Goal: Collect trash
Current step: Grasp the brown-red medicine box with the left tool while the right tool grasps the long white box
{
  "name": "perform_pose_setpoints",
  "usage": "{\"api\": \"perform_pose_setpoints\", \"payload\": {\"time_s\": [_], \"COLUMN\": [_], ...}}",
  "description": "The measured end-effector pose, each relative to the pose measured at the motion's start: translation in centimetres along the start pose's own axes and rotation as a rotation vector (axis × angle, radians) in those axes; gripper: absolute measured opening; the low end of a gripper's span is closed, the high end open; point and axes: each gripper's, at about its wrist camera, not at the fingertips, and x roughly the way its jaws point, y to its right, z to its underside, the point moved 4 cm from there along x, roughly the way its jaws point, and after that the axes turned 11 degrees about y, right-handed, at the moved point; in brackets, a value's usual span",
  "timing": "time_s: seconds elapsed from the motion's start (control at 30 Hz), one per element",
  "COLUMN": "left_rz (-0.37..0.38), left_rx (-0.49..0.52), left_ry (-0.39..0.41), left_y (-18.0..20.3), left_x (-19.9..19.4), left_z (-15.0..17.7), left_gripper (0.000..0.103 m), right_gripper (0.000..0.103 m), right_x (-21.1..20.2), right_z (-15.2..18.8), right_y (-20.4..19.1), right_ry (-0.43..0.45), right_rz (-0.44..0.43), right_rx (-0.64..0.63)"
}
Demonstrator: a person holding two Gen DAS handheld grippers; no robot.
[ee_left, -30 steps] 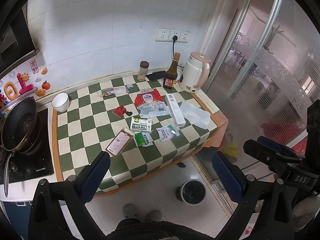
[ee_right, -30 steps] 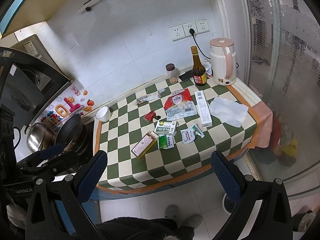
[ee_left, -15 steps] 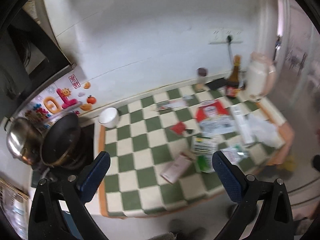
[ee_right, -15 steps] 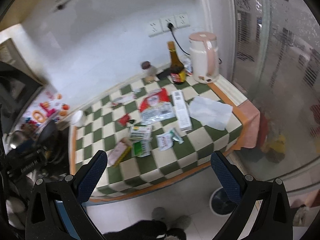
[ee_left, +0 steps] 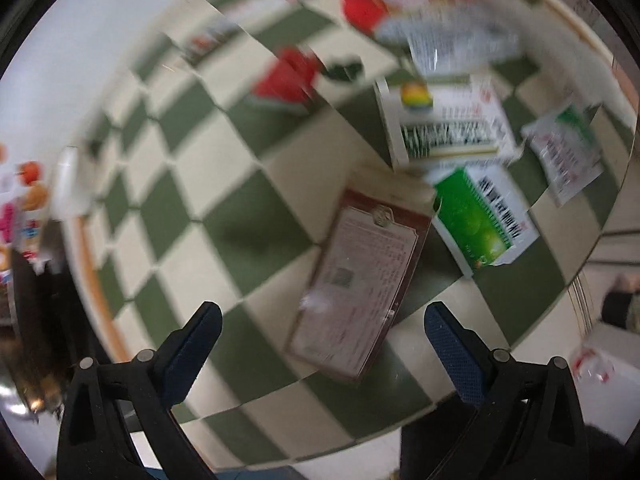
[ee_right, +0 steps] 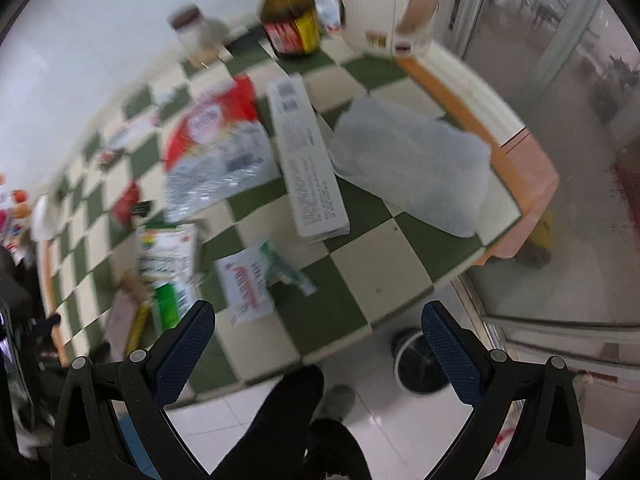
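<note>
Trash lies scattered on a green and cream checked counter [ee_left: 240, 216]. My left gripper [ee_left: 320, 332] is open and empty, low over a flat brown-edged packet [ee_left: 360, 276]. Beside it lie a green box [ee_left: 480, 220], a white box [ee_left: 444, 120], a white sachet [ee_left: 564, 152] and a red wrapper [ee_left: 288, 78]. My right gripper [ee_right: 318, 334] is open and empty above the counter's front edge, near a white sachet [ee_right: 246, 280], a long white box [ee_right: 306, 156], a crumpled tissue [ee_right: 412, 164] and a red and clear bag [ee_right: 218, 148]. Both views are blurred.
A brown sauce bottle [ee_right: 290, 12], a white and pink kettle [ee_right: 384, 4] and a small jar [ee_right: 192, 32] stand at the back. A round bin [ee_right: 420, 364] sits on the floor below the counter's front edge. A glass door is at the right.
Both grippers have dropped from high above toward the counter. The left one now hangs close over the brown-edged packet, the right one over the front right part. Both stay open.
</note>
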Motion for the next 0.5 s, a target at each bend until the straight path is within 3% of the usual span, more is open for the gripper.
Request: {"api": "perform_pose_setpoints", "payload": {"time_s": [0.1,0.13,0.2,0.23,0.37,0.5], "left_rz": [0.043,0.059,0.117,0.127,0.019,-0.064], "left_rx": [0.0,-0.007,-0.056,-0.08,-0.244,-0.452], "left_ry": [-0.054,-0.067,-0.085,-0.084,-0.045,-0.027], "left_y": [0.3,0.3,-0.2,-0.6,-5.0,-9.2], "left_x": [2.3,2.7,2.6,2.3,1.0,0.9], "left_z": [-0.2,-0.4,-0.6,-0.7,-1.6,-2.8], "left_gripper": [0.095,0.078,0.063,0.062,0.061,0.061], "right_gripper": [0.103,0.103,0.103,0.102,0.096,0.069], "right_x": [5.2,5.2,8.1,8.1,12.2,14.5], "right_z": [-2.4,-2.4,-4.3,-4.3,-7.5,-8.9], "right_y": [-0.2,-0.2,-0.5,-0.5,-0.9,-1.5], "right_ry": [-0.05,-0.05,-0.063,-0.063,-0.063,-0.066], "right_rz": [0.049,0.049,0.08,0.08,0.122,0.131], "right_rx": [-0.008,-0.008,-0.015,-0.015,-0.017,-0.042]}}
